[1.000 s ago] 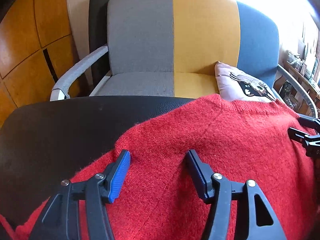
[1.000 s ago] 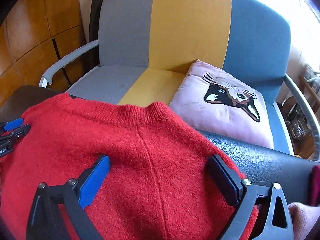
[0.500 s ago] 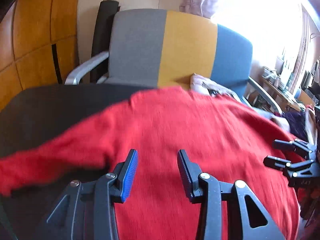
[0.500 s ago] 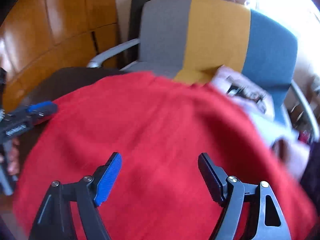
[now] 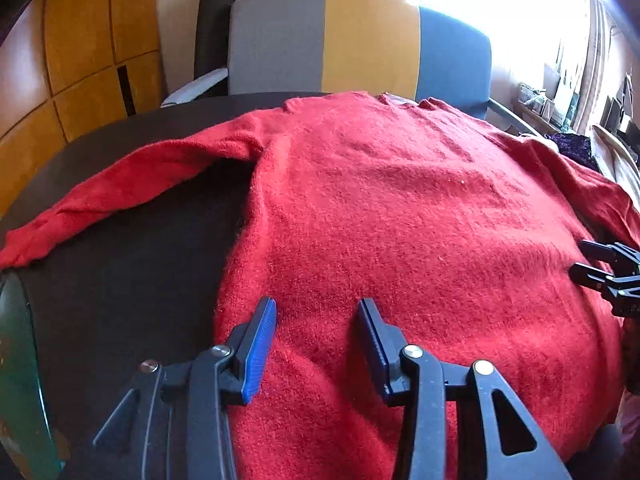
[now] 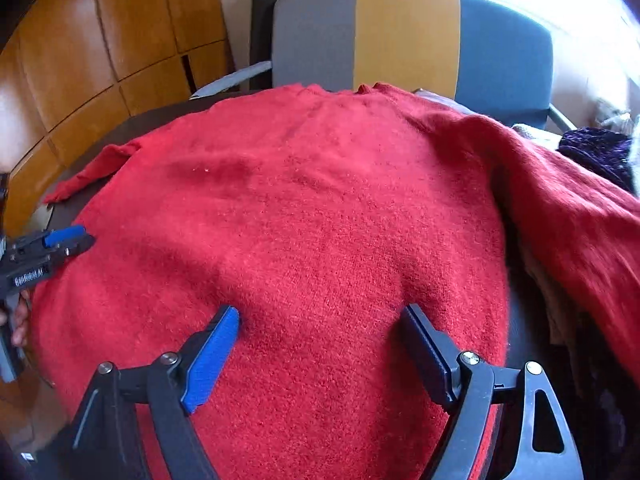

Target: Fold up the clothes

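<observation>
Moved since a second ago: the red sweater [image 5: 400,208] now lies drawn back toward the camera, spread over much more of the dark tabletop [image 5: 132,280]; the pink cat cushion seen earlier on the armchair [image 5: 360,40] is hidden behind it
Sweater: flat, neck toward the chair; left sleeve [image 5: 120,184] trails out across the tabletop; right sleeve [image 6: 580,216] hangs off the right edge over a pile of other clothes [image 6: 596,152]
Left tool [image 5: 316,320]: fingers partly spread over the hem area; they have just opened a little further; nothing pinched
Right tool [image 6: 320,320]: fingers spread wide above the knit; they too have just opened a little further; nothing gripped
Step in hand, as I judge it: smoothing finished, sleeves next; pinch each sleeve near its cuff, carry it across the body, keep the fold line straight; avoid dragging the body
Count: one sweater; two sleeves; two tools; one armchair
</observation>
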### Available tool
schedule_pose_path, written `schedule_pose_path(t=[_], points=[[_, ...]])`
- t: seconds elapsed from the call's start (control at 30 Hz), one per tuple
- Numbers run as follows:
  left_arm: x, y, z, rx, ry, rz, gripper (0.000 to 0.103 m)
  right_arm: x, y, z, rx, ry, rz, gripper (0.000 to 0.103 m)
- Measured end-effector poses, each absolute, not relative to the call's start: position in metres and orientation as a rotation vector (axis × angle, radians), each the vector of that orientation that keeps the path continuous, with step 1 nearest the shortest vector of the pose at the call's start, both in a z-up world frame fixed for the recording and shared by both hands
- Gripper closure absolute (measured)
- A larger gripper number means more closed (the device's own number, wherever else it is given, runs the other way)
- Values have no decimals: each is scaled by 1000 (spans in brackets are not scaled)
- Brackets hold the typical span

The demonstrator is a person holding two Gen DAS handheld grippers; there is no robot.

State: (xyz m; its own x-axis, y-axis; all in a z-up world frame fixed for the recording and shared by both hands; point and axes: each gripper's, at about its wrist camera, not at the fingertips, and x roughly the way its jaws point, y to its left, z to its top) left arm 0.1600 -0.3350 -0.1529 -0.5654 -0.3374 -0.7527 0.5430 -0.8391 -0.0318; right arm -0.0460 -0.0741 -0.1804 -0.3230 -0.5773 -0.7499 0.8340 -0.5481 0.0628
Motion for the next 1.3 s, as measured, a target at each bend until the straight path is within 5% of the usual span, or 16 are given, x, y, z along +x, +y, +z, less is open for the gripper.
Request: schedule_pose_path(t=[0.23,0.43,0.63,0.9,1.3], points=[[144,-334,-136,1029,486,-2293,65,-48,-74,-183,930,410,-1961,12],[106,-315,-124,1017,389,-2384,65,-49,-74,-184,921,413,-1962,9],[116,-345,-135,1018,622,-2335,65,-49,-75,-185,917,411,-1966,8],[212,-500,-84,788,945,-2060,65,-51,-75,-186,921,399,-1955,6],[272,-698,-87,921,1176,-1676,63,-51,-76,-186,932,395,-1936,1]])
